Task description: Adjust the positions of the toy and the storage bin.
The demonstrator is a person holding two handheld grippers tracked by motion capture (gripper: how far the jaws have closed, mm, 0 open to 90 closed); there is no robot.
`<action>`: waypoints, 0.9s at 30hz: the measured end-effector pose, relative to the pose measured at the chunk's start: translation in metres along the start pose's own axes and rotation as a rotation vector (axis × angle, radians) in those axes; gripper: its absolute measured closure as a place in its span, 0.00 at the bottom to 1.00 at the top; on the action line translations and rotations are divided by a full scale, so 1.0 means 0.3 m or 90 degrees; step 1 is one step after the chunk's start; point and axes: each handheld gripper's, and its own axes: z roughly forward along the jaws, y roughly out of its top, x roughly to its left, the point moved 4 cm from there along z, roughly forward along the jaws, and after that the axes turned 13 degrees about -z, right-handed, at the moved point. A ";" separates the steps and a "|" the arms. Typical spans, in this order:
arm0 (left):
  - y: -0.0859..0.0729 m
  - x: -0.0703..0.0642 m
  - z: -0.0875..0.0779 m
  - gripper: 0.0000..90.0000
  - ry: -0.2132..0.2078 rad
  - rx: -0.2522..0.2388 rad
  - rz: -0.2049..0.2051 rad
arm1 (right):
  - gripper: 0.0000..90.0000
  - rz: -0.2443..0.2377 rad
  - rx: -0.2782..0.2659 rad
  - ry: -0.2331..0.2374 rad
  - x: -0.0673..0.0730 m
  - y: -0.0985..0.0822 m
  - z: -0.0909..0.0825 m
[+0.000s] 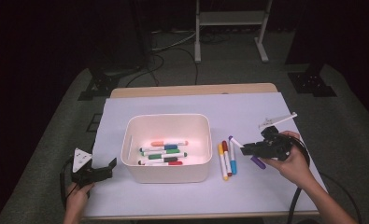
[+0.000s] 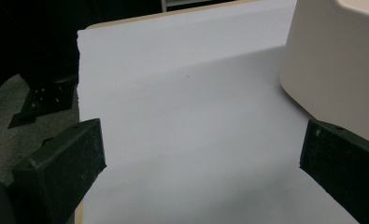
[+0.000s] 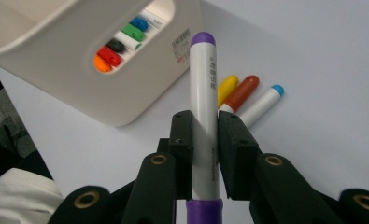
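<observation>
right gripper [image 3: 204,140] clamped a purple marker [image 3: 204,107] above the sheet's right edge; five markers lay in the bin [image 1: 166,172], three [image 1: 227,159] remained beside it; left gripper [image 2: 201,163] stood open, empty.

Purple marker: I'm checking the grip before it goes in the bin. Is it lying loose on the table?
No, the right gripper clamps the purple marker between its jaws.

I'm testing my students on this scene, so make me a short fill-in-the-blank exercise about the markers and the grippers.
1. The right gripper is shut on a marker with a ____ cap.
2. Beside the white bin, ____ markers lie on the table.
3. The left gripper has its jaws ____.

Missing words: purple; three; open
</observation>
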 end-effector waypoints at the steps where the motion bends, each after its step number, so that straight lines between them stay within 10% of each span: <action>1: 0.000 0.000 0.000 0.00 0.000 0.000 0.001 | 0.84 -0.002 -0.001 0.000 0.003 0.009 -0.005; 27: 0.000 0.001 -0.002 0.00 -0.001 0.001 0.000 | 0.84 -0.088 -0.028 0.042 0.128 0.252 -0.089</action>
